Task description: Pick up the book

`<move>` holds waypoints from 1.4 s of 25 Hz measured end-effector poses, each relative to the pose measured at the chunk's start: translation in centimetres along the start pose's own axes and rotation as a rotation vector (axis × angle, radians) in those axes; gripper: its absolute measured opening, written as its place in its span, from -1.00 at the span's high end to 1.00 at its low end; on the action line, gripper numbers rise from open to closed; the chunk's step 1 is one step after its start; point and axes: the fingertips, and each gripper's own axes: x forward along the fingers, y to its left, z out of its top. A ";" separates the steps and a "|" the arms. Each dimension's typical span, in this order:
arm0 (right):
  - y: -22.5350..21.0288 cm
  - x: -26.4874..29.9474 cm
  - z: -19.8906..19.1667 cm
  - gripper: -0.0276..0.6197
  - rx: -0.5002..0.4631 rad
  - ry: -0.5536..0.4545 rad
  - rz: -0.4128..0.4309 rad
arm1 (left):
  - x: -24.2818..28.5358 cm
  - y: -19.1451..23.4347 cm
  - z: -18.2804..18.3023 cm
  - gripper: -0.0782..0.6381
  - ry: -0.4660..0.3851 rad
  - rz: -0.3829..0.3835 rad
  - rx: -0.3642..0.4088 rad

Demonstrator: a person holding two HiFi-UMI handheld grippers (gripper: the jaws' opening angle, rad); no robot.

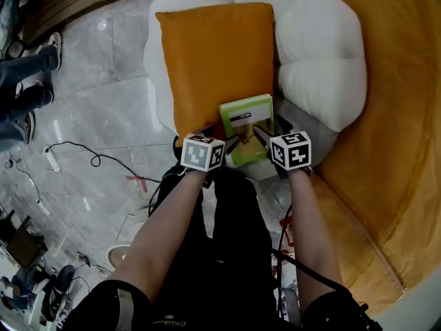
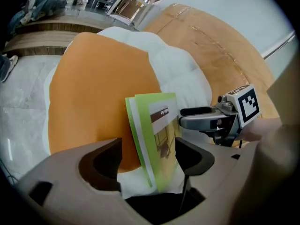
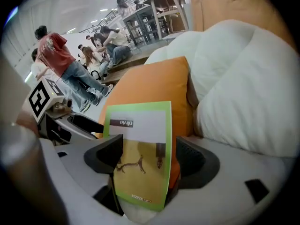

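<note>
- Book [image 1: 247,126] leans against the orange cushion [image 1: 213,61] at the front edge of the white seat [image 1: 324,54]. A pinch on one thin cover could fan it open and drop it.
- Left gripper [image 2: 149,159] and right gripper [image 3: 146,157] both gape wide around it, close together; they might collide or knock it aside.

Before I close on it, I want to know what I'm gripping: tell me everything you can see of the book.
The book is thin and soft-covered, with a green border, a white band carrying a dark title strip, and an ochre picture below. It lies cover up at the front edge of the white cushion, its far end against the orange pillow. It sits between the open left tongs and the open right tongs.
</note>
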 end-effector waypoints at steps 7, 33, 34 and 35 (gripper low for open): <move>0.3 2.9 -2.0 -0.16 0.002 0.052 0.056 | 3.0 1.0 -1.0 -0.21 0.035 0.043 0.039; 6.8 -13.1 11.2 -0.14 -0.159 -0.203 -0.085 | -13.2 -9.0 10.6 0.06 -0.220 0.155 0.247; 7.3 -14.7 12.2 -0.14 -0.170 -0.232 -0.094 | -14.6 -10.1 11.5 0.06 -0.241 0.159 0.266; 7.8 -16.4 13.3 -0.14 -0.182 -0.260 -0.103 | -15.9 -11.2 12.3 0.06 -0.261 0.163 0.284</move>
